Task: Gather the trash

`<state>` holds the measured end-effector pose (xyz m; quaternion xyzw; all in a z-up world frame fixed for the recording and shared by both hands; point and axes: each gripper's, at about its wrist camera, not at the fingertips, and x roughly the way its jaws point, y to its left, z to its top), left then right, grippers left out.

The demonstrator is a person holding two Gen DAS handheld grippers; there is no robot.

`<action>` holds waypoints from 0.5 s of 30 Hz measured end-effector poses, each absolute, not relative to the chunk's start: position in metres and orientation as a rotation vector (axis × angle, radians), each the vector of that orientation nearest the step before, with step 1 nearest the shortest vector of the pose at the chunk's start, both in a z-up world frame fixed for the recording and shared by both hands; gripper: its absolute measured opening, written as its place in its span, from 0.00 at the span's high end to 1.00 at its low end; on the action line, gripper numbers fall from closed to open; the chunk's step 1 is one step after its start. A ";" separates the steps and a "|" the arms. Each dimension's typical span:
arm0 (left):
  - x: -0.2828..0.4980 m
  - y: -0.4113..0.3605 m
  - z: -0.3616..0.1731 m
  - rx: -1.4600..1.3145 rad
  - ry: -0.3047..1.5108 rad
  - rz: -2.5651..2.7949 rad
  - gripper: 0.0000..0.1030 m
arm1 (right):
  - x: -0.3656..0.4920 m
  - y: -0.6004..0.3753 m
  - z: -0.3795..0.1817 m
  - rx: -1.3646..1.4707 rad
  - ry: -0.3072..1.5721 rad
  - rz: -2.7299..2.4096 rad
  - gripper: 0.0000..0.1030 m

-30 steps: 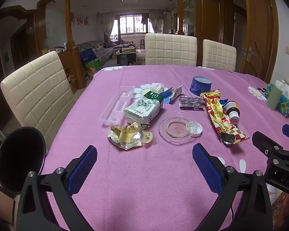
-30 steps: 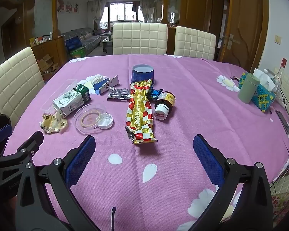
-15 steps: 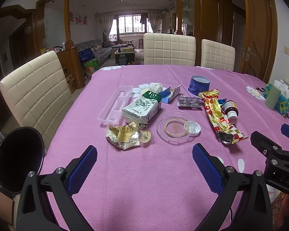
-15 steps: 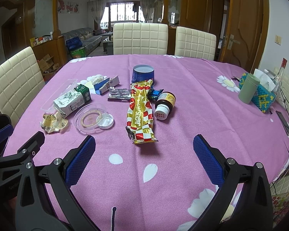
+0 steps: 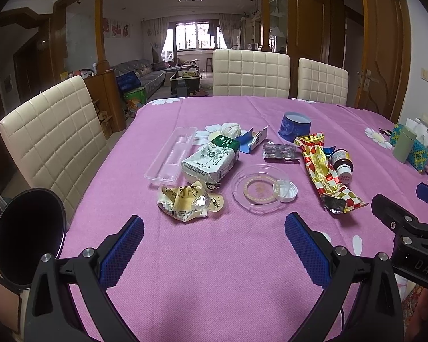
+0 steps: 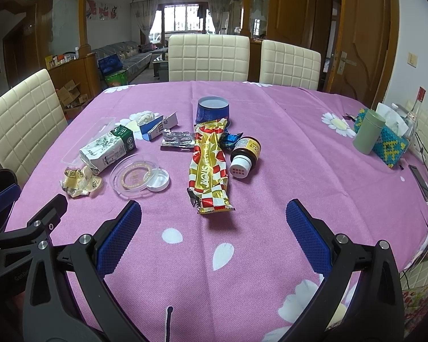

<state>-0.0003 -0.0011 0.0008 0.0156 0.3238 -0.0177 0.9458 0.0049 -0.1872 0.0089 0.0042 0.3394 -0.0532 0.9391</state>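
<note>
Judging from the frames, no piece of trash is yet taken up, so the step in hand is read as the approach before the first grasp. The left gripper (image 5: 214,240) is held over the near edge of the purple tablecloth (image 5: 214,285) with its jaws spread wide and nothing between them; the right gripper (image 6: 214,228) is likewise wide open and empty. The trash is gathered at mid-table: a crumpled yellow wrapper (image 5: 185,203) lies nearest the left gripper, just beside a clear round lid (image 5: 259,189) and a white-and-green carton (image 5: 211,161). A long red-and-gold wrapper (image 6: 209,168) lies ahead of the right gripper, with a small brown bottle (image 6: 244,156) on its side just beside it. No bin is clearly seen. For the next move, an advance onto the nearest wrapper and a low, flat closing is probably called for.
</note>
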 end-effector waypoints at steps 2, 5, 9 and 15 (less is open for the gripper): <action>0.000 -0.001 0.001 0.033 0.659 -0.037 0.06 | 0.005 -0.188 0.009 0.009 0.693 -0.107 0.03; 0.000 -0.001 0.001 0.032 0.659 -0.037 0.06 | 0.005 -0.187 0.009 0.008 0.692 -0.108 0.03; 0.000 -0.001 0.001 0.032 0.659 -0.036 0.06 | 0.006 -0.185 0.011 0.007 0.692 -0.105 0.03; 0.000 -0.002 0.001 0.032 0.659 -0.037 0.06 | 0.006 -0.185 0.011 0.006 0.692 -0.104 0.03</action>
